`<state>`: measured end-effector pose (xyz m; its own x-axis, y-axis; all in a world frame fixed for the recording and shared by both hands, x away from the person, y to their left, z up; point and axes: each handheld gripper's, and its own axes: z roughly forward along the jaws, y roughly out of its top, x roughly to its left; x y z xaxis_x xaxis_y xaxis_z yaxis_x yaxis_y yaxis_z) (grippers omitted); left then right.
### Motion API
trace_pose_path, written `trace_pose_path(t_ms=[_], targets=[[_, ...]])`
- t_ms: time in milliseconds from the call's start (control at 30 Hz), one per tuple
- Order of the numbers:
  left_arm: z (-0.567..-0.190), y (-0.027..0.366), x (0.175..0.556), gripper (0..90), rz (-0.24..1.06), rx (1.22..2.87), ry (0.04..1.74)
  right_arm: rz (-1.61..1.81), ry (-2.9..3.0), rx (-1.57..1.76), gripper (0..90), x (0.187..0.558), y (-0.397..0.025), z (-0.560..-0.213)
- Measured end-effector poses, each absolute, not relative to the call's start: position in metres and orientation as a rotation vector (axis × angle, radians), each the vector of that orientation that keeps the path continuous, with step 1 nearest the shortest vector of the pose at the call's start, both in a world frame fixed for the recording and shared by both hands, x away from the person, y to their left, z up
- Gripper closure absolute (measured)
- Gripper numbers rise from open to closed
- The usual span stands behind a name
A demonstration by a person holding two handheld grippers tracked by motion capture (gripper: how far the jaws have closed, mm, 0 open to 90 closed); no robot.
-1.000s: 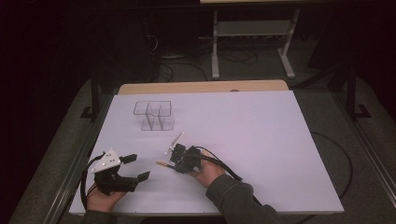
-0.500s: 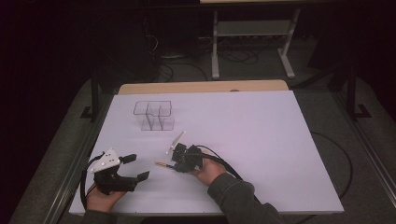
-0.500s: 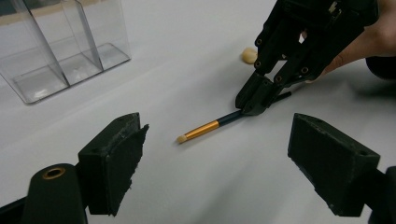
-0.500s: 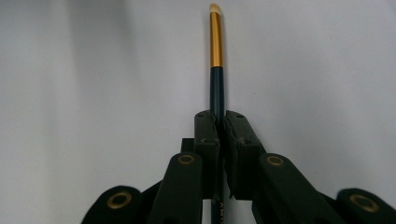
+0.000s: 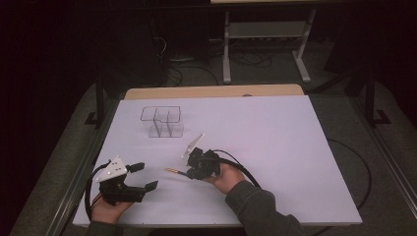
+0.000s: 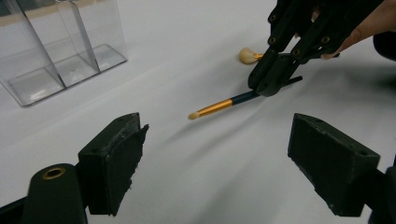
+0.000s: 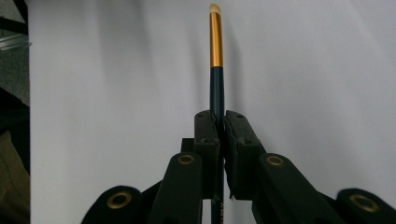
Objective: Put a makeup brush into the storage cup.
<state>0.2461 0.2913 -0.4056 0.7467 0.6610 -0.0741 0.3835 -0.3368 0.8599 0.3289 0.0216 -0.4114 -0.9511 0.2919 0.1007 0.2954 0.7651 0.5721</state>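
The left tool [image 5: 142, 178] sits near the front left corner of the white bench [image 5: 275, 147], gripped from below by the person's left hand [image 5: 105, 209], and its two black jaws stand wide apart with nothing between them; in the left gripper view its pads [image 6: 116, 163] frame bare bench surface. Beyond it, toward the far left part of the bench, stands a clear plastic organizer [image 5: 162, 120] with upright dividers, well apart from both tools. Moving right, a slim makeup brush [image 5: 174, 171] with a pale tip, a gold ferrule and a dark handle juts out to the left from the right tool [image 5: 192, 173]. In the left gripper view the brush [image 6: 224, 103] slants down toward the bench with its tip close to the surface; whether it touches cannot be told. The right tool is clamped tight on the dark handle, its jaws nearly together in the right gripper view, where the brush [image 7: 215, 56] runs straight away from the pads [image 7: 205, 135]. The right hand [image 5: 228, 177] holds that tool near the middle of the bench's front half. Behind the right tool in the left gripper view lies a second brush head [image 6: 246, 55], pale and rounded, resting on the bench.
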Motion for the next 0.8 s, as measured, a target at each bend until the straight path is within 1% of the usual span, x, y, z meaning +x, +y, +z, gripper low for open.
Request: trace_pose_path(t_ms=[367, 533, 633, 800], targets=[[-0.405, 0.282, 0.250, 17.5, 0.313, 1.965, 0.769, -1.028, -2.924, -0.507, 83.3, 0.322, -0.015, -0.398], [-0.403, 0.278, 0.251, 22.3, 0.283, 1.978, 0.737, -1.062, -2.920, -0.506, 83.3, 0.316, -0.033, -0.393], [-0.402, 0.273, 0.253, 23.6, 0.236, 1.971, 0.731, -1.081, -2.915, -0.518, 83.2, 0.312, -0.045, -0.391], [-0.395, 0.264, 0.255, 27.3, 0.195, 1.993, 0.663, -1.089, -2.908, -0.522, 83.2, 0.307, -0.060, -0.387]])
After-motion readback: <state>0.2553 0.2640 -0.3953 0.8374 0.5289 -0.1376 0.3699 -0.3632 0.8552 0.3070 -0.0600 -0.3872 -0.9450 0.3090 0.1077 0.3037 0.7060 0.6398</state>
